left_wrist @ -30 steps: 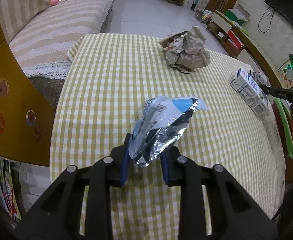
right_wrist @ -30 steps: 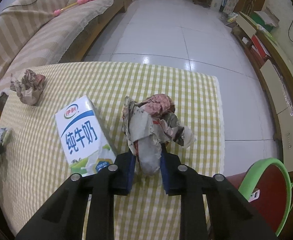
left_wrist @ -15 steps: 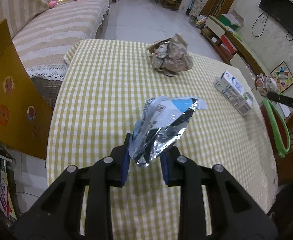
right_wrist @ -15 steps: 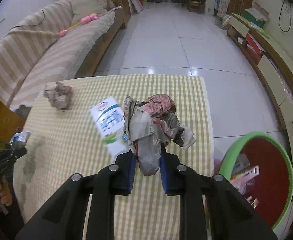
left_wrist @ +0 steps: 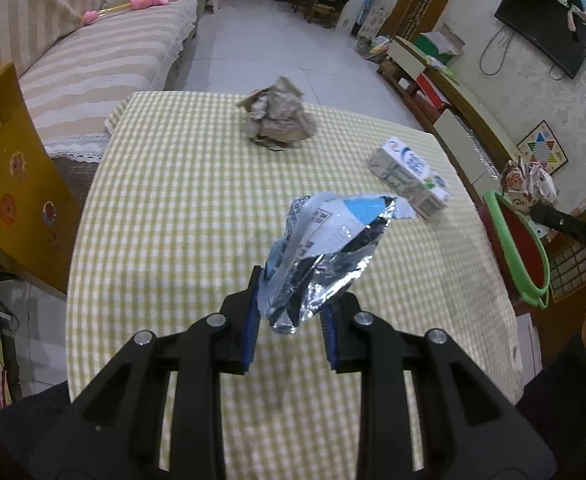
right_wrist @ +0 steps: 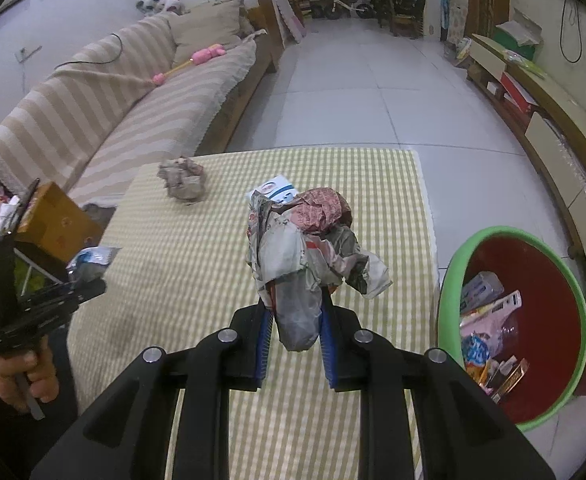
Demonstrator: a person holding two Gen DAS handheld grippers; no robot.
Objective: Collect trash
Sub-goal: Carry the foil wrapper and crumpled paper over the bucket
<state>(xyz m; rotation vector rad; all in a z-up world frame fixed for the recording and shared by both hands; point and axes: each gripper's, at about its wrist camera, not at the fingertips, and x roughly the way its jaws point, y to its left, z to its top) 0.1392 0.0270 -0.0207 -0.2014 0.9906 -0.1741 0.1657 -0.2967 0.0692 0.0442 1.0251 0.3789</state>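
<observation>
Both grippers grip trash above the checked table (left_wrist: 165,208): left gripper (left_wrist: 291,312) pinches a foil wrapper (left_wrist: 325,252), right gripper (right_wrist: 295,328) clamps a paper wad (right_wrist: 305,248). Another wad (left_wrist: 279,120) lies far on the table, a carton (left_wrist: 409,178) near its right edge. Off the right edge stands a green-rimmed bin (right_wrist: 453,268) holding wrappers.

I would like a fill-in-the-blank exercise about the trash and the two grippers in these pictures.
1. The left gripper holds a crumpled silver foil ____.
2. The right gripper holds a ball of crumpled ____.
3. The red bin has a ____ rim.
4. The white milk carton lies on the yellow checked ____.

Missing words: wrapper; newspaper; green; tablecloth
</observation>
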